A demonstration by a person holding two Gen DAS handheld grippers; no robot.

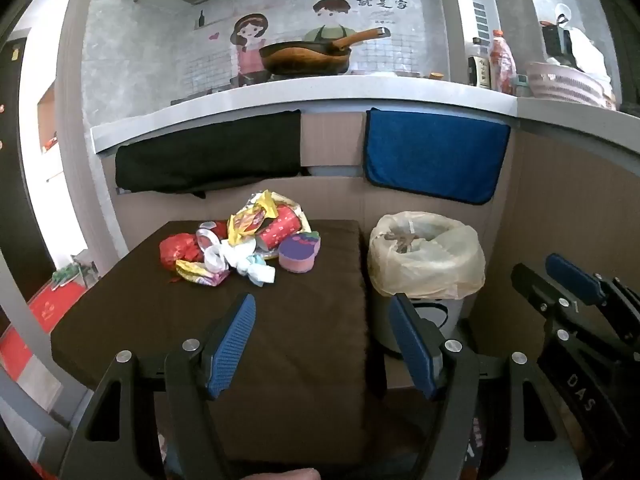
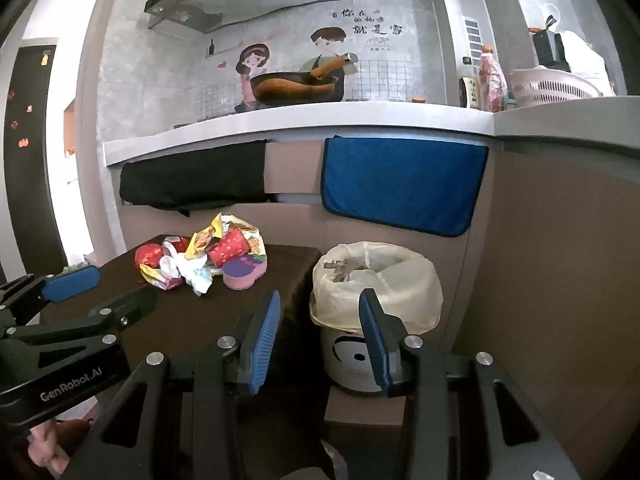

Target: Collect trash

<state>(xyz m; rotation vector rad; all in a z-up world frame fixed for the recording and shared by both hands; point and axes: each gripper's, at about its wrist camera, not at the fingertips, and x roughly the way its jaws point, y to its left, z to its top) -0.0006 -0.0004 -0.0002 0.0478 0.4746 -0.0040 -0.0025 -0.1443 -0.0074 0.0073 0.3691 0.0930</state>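
Observation:
A pile of trash (image 1: 240, 244) lies at the far end of a dark brown table (image 1: 224, 332): red and yellow wrappers, a red paper cup (image 1: 280, 230), crumpled white tissue (image 1: 252, 266) and a pink and purple cup (image 1: 299, 254). The pile also shows in the right wrist view (image 2: 200, 260). A bin lined with a plastic bag (image 1: 426, 256) stands right of the table, also in the right wrist view (image 2: 378, 284). My left gripper (image 1: 322, 346) is open and empty above the table's near right edge. My right gripper (image 2: 320, 338) is open and empty, between table and bin.
A kitchen counter (image 1: 304, 96) runs behind, with a wok (image 1: 306, 56), bottles and a pink basket (image 1: 568, 84) on it. A black cloth (image 1: 208, 160) and a blue towel (image 1: 436, 156) hang below its edge. A wooden panel (image 2: 560, 260) stands right of the bin.

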